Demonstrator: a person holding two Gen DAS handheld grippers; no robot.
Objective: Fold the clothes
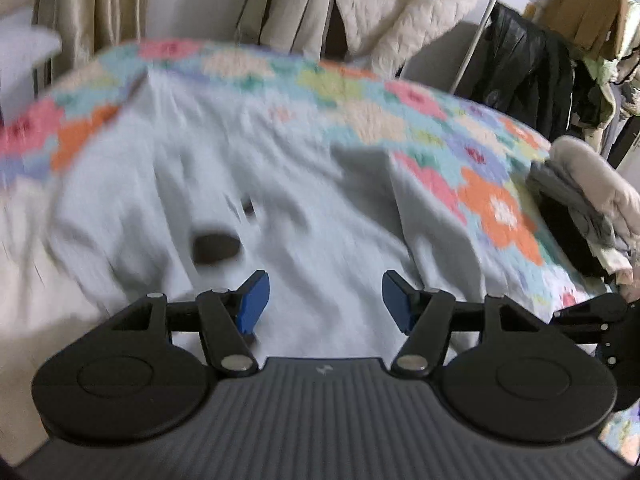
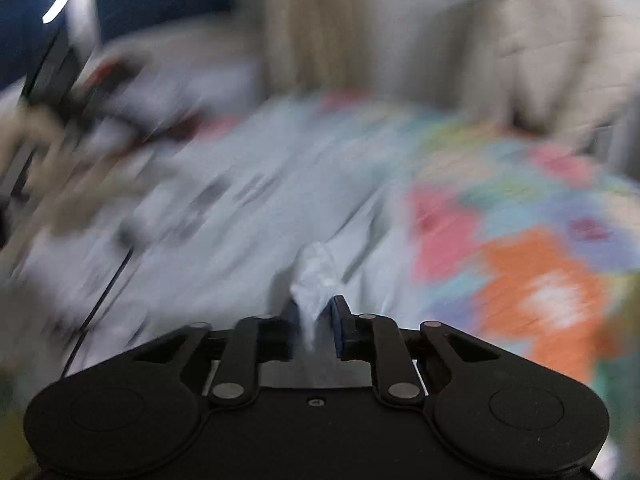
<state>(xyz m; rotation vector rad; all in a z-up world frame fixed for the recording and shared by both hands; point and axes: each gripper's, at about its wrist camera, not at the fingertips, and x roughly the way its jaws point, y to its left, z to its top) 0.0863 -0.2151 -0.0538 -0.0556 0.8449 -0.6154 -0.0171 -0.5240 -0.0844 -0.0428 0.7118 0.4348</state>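
A pale blue garment [image 1: 248, 168] lies spread across a bed with a flower-patterned blanket [image 1: 492, 200]; a dark printed patch [image 1: 216, 246] shows on its front. My left gripper [image 1: 324, 300] hovers just above the near part of the garment, open, its blue pads [image 1: 252, 300] wide apart with nothing between them. In the right wrist view the same garment [image 2: 248, 208] is heavily blurred. My right gripper [image 2: 316, 320] is shut on a bunched fold of the pale blue cloth [image 2: 316, 276], which rises between its fingers.
A pile of folded clothes [image 1: 580, 208] sits on the bed's right edge. Behind the bed hang a cream quilted jacket [image 1: 404, 4], dark coats [image 1: 524, 72] on a rack and beige curtains [image 1: 92, 0]. A blurred heap of clothes [image 2: 68, 160] lies at left in the right wrist view.
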